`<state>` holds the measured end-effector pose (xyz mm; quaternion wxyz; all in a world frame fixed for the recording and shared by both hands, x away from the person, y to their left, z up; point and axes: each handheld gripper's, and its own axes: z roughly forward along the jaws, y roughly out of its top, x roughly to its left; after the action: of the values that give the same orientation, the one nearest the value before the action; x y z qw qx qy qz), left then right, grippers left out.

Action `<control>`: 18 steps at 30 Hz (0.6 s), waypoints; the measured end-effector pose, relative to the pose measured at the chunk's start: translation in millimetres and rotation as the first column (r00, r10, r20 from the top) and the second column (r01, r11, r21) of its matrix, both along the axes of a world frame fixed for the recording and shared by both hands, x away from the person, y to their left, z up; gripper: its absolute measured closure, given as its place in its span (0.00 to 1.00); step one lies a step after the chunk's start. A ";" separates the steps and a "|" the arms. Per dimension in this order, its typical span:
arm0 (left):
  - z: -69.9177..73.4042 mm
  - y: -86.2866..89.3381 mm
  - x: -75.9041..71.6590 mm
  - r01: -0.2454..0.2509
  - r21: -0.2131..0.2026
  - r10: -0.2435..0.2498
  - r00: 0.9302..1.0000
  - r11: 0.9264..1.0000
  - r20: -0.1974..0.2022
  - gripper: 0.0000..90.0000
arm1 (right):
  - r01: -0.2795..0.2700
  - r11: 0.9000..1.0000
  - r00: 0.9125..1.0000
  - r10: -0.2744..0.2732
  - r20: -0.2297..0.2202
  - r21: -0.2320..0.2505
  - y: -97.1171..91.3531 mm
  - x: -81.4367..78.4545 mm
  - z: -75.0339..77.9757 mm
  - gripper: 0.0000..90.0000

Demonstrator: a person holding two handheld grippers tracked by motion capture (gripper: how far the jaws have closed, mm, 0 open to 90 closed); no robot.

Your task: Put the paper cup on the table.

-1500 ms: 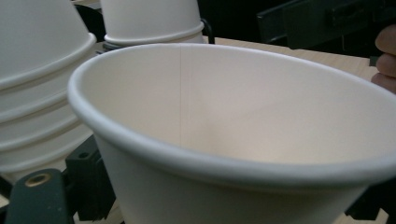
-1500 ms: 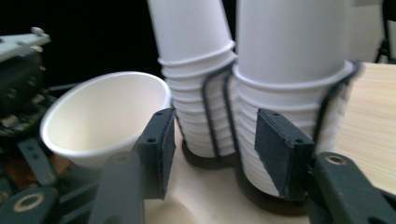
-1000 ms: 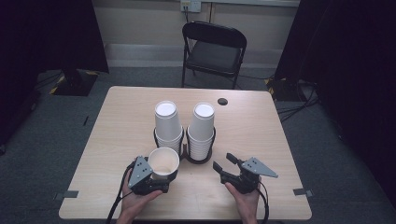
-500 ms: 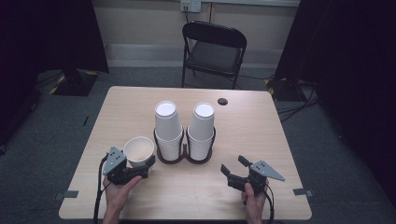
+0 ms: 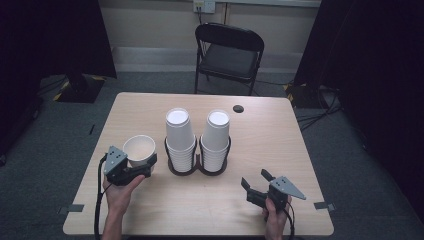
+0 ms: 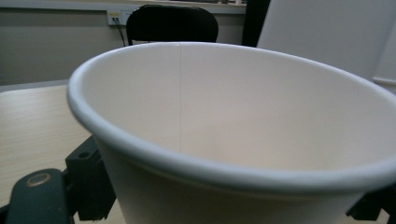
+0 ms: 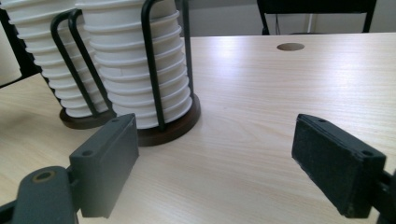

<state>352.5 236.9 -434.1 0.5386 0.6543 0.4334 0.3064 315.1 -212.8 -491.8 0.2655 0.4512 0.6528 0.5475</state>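
My left gripper [image 5: 142, 161] is shut on a white paper cup [image 5: 139, 150], held upright over the table's left side, apart from the cup holder. In the left gripper view the cup [image 6: 233, 130] looms close, with a jaw pad [image 6: 88, 186] against its wall. Two stacks of white cups [image 5: 179, 132] [image 5: 216, 132] stand upside down in a black wire holder [image 5: 196, 167] at the table's middle. My right gripper [image 5: 255, 178] is open near the front right; its jaws have just widened and nothing is between them. From the right gripper [image 7: 233, 168] the nearer stack [image 7: 135, 70] lies ahead to the left.
A black folding chair [image 5: 227, 55] stands behind the wooden table [image 5: 280, 145]. A dark round cable hole [image 5: 238, 108] sits near the table's far edge. Bare wood lies between the holder and my right gripper. Dark curtains flank the room.
My left gripper has carried the cup leftward, away from the holder. My right hand has sunk a little toward the table's front right, and its jaws stand wider than before.
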 end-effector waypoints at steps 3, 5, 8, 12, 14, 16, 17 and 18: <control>2.0 3.5 11.3 -0.007 0.026 0.007 1.000 1.000 0.008 0.14 | 0.008 1.000 1.000 -0.008 0.011 -0.004 0.4 -1.9 -2.8 0.16; 1.2 5.7 17.0 -0.013 0.011 0.012 1.000 1.000 0.004 0.14 | 0.008 1.000 1.000 -0.008 0.014 -0.018 1.8 -2.7 -2.7 0.16; -1.0 6.4 21.7 -0.025 0.004 0.025 1.000 1.000 0.006 0.14 | 0.009 0.999 1.000 -0.008 0.024 -0.039 3.6 -3.7 -2.6 0.15; -8.1 7.6 34.4 -0.042 0.032 0.043 0.999 0.999 -0.021 0.14 | 0.011 0.999 1.000 -0.010 0.028 -0.033 3.1 -4.0 -2.7 0.15; -9.3 7.8 36.7 -0.039 0.033 0.040 0.999 0.999 -0.026 0.13 | 0.016 1.000 0.999 -0.015 0.037 -0.022 2.1 -5.1 -2.9 0.15; -13.2 7.6 43.7 -0.042 0.044 0.043 0.999 0.998 -0.025 0.13 | 0.027 0.999 0.998 -0.026 0.049 -0.020 2.1 -6.5 -3.1 0.15; -15.1 8.1 46.8 -0.042 0.040 0.043 0.999 0.998 -0.033 0.13 | 0.028 0.999 0.998 -0.027 0.054 -0.022 2.3 -6.8 -3.1 0.15; -17.4 8.6 50.2 -0.038 0.024 0.039 0.999 0.999 -0.035 0.13 | 0.026 0.999 0.998 -0.025 0.051 -0.027 2.6 -6.7 -3.0 0.15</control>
<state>402.7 245.5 -451.5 0.5171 0.6575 0.4518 0.3102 308.4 -210.2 -494.8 0.2949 0.4418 0.6476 0.5463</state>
